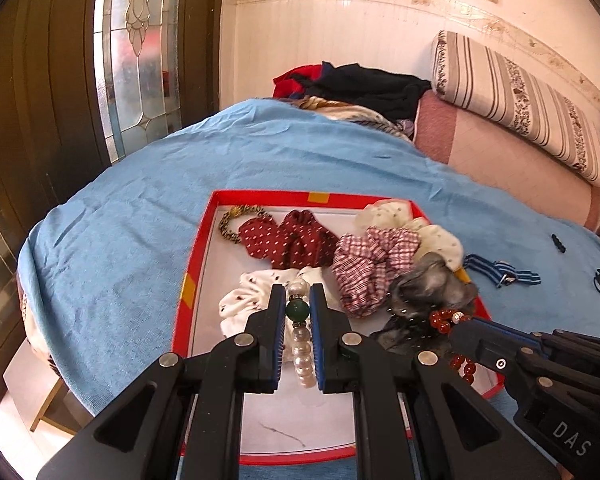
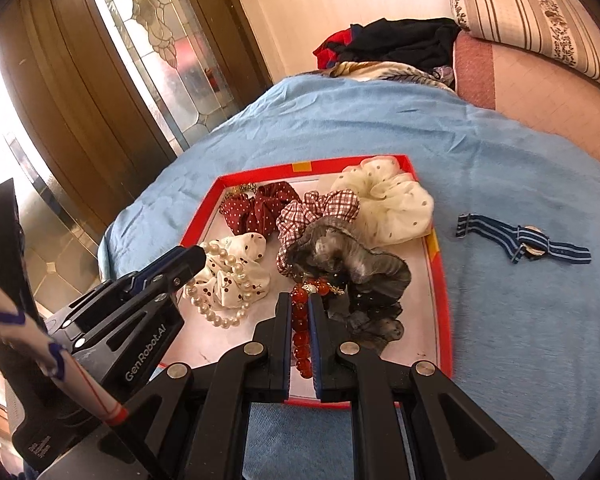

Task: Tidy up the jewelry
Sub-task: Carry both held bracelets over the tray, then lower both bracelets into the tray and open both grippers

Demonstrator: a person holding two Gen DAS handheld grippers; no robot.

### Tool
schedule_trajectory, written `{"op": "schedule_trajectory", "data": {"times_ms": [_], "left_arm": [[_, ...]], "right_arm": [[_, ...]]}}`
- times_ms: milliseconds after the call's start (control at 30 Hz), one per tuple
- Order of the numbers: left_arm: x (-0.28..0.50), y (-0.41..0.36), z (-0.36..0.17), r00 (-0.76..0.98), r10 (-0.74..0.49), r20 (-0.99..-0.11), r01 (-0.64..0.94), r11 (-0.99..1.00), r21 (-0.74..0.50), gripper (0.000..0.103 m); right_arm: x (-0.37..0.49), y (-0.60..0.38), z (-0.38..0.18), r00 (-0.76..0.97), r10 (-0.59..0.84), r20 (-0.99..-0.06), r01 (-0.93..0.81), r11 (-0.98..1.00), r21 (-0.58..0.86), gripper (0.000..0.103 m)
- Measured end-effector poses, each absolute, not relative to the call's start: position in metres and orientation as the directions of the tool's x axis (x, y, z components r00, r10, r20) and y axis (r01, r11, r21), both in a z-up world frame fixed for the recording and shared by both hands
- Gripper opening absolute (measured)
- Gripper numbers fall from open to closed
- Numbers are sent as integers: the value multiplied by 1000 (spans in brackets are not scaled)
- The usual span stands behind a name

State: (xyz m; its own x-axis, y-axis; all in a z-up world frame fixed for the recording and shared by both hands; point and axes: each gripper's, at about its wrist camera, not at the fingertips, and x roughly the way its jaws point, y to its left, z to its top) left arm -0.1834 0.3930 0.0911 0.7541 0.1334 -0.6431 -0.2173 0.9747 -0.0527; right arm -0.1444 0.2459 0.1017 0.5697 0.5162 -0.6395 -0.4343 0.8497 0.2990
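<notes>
A red tray (image 1: 188,280) (image 2: 444,300) lies on a blue blanket and holds several scrunchies. My left gripper (image 1: 298,292) is shut on a pearl bracelet (image 1: 304,356) with a green bead, just above a white cherry-print scrunchie (image 1: 244,300). In the right wrist view that left gripper (image 2: 199,257) comes in from the left, and the pearl bracelet (image 2: 220,316) droops onto the white scrunchie (image 2: 236,280). My right gripper (image 2: 300,298) is shut on a red bead bracelet (image 2: 300,336), beside a grey scrunchie (image 2: 348,256). The left wrist view shows the right gripper (image 1: 466,322) with the red beads (image 1: 444,320) over the tray's right side.
The tray also carries a dark red dotted scrunchie (image 1: 292,236), a plaid one (image 1: 364,260) and a cream one (image 2: 388,208). A watch on a blue striped strap (image 2: 528,242) lies on the blanket right of the tray. Clothes (image 1: 364,84) and a striped pillow (image 1: 520,100) sit behind.
</notes>
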Motion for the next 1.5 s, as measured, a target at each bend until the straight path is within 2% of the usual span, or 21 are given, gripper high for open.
{"op": "schedule_trajectory", "data": {"times_ms": [867, 1500], "left_arm": [[-168, 410, 59, 660, 194, -725, -291, 957, -9, 11], [-160, 416, 49, 642, 205, -738, -321, 947, -16, 11]], "right_arm": [[-121, 273, 59, 492, 518, -700, -450, 839, 305, 9], [-102, 278, 54, 515, 487, -705, -436, 857, 274, 9]]}}
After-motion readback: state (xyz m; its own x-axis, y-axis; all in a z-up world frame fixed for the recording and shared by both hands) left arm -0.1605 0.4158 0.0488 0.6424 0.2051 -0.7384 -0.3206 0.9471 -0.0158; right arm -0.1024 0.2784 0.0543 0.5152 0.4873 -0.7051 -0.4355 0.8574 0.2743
